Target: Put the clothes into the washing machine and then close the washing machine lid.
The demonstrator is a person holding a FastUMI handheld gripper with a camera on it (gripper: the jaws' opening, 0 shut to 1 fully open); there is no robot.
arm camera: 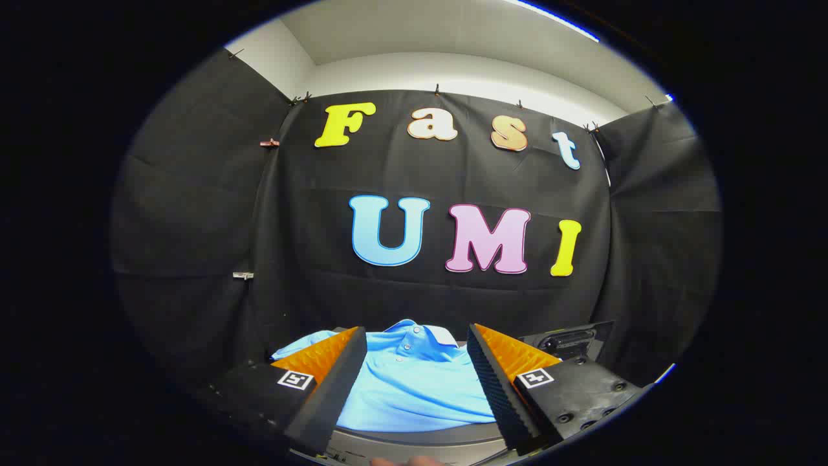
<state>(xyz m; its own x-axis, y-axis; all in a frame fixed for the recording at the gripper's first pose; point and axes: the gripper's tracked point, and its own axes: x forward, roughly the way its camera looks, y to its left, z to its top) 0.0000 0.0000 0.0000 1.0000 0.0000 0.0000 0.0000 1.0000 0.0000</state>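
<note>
Claw (414,382): spread wide, nothing pinched; both fingers apart with the shirt showing in the gap between them.
Fingers (336,382): orange backs, dark ribbed pads facing inward; ribbing likely there to bite soft cloth without slipping.
Shirt (414,382): light blue polo, lying flat just ahead of and below the fingers, collar and button placket pointing away toward the wall. Laid out smooth, not bunched, so any pinch must gather a fold first.
Support (414,441): grey rounded rim under the shirt's near edge; cannot tell whether desk edge or machine top.
Dark box (569,340): black unit with a panel, beyond the right finger, beside the shirt. Possibly part of the washer; too little visible to say. No open drum or lid to be made out.
Near edge (407,461): small pale shape below the rim, perhaps a fingertip; too little to tell.
Claw pose: held level, looking mostly at the wall, not tipped down at the cloth. Reads as a hover ahead of the grasp.
Stage: judged at the start; shirt untouched, not in any machine, lid step not yet reached.
Next need: tip down, lower over mid-shirt, close on a raised fold.
Risk: flat cloth may slide under the pads; a thin pinch could drop sleeves on the carry.
</note>
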